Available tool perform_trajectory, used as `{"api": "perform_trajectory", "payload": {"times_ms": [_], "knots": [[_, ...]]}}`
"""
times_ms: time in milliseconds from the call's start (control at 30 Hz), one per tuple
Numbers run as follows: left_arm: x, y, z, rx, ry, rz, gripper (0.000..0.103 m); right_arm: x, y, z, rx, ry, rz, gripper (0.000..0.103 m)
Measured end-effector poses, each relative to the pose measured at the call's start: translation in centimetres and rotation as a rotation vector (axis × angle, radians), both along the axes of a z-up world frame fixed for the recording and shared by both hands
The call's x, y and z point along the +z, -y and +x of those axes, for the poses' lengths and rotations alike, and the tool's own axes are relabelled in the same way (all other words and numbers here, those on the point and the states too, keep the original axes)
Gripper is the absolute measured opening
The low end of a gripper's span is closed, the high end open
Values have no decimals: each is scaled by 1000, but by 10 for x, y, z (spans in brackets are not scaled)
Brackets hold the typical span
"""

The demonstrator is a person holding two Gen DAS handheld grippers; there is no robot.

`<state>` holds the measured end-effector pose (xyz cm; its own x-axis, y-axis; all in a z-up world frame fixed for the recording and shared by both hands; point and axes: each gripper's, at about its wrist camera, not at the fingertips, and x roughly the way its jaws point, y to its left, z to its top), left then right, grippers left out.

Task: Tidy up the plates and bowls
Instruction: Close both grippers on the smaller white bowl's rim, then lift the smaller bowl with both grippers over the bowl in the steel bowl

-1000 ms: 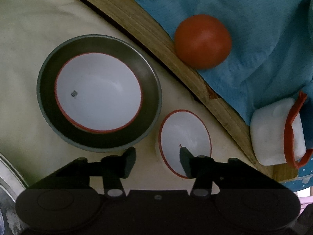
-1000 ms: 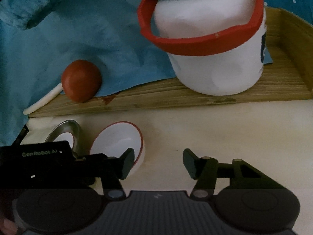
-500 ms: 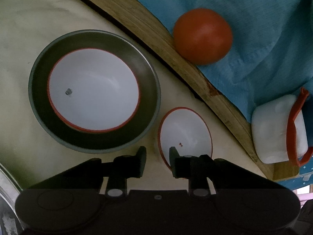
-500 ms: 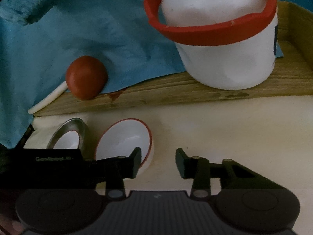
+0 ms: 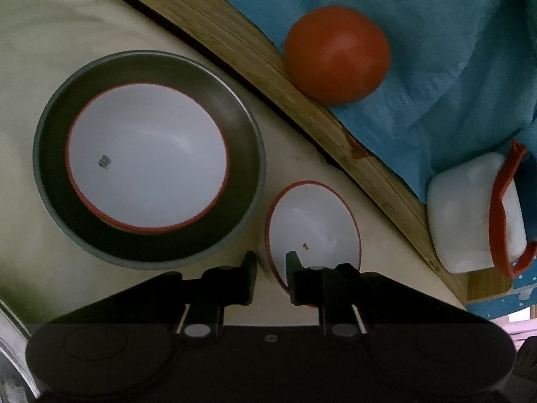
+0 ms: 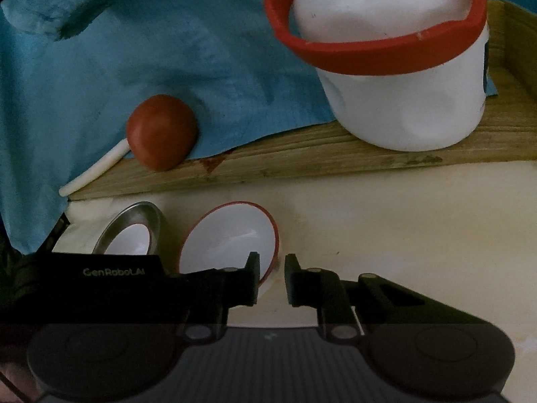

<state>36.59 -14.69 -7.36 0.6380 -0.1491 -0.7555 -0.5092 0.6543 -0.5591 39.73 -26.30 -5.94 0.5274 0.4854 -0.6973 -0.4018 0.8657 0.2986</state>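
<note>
A small white bowl with a red rim (image 5: 315, 225) sits on the cream tabletop, just right of a dark grey plate (image 5: 53, 168). That plate holds a larger white red-rimmed bowl (image 5: 147, 154). My left gripper (image 5: 272, 268) is closing on the small bowl's near-left rim, one finger inside and one outside. In the right wrist view my right gripper (image 6: 272, 275) is closing on the same small bowl (image 6: 228, 238) at its right rim, which stands between the jaws. The left gripper's black body (image 6: 100, 275) hides part of the plate (image 6: 154, 218).
Behind the bowls runs a raised wooden board (image 5: 235, 47) draped with a blue cloth (image 5: 436, 33). On it lie a red tomato (image 5: 335, 53), a white stick (image 6: 97, 171) and a white tub with a red handle (image 6: 402, 84). A metal edge (image 5: 13, 336) shows at the lower left.
Both grippers' jaws have narrowed from wide apart to a small gap around the small bowl's rim. Neither hand has shifted noticeably, and the dishes lie where they were.
</note>
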Motion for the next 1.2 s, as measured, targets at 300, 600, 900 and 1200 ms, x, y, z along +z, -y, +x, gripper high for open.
{"api": "perform_trajectory", "payload": {"times_ms": [300, 600, 900, 1200], "knots": [[0, 2, 1, -49, 7, 7, 17, 3, 0, -10, -20, 3, -28, 14], [5, 17, 6, -159, 21, 25, 16, 6, 13, -35, -99, 19, -28, 14], [14, 28, 7, -276, 48, 18, 16, 16, 26, -67, -207, 46, -13, 14], [28, 28, -11, -362, 79, 11, 17, 31, 30, -93, -274, 66, -1, 15]]}}
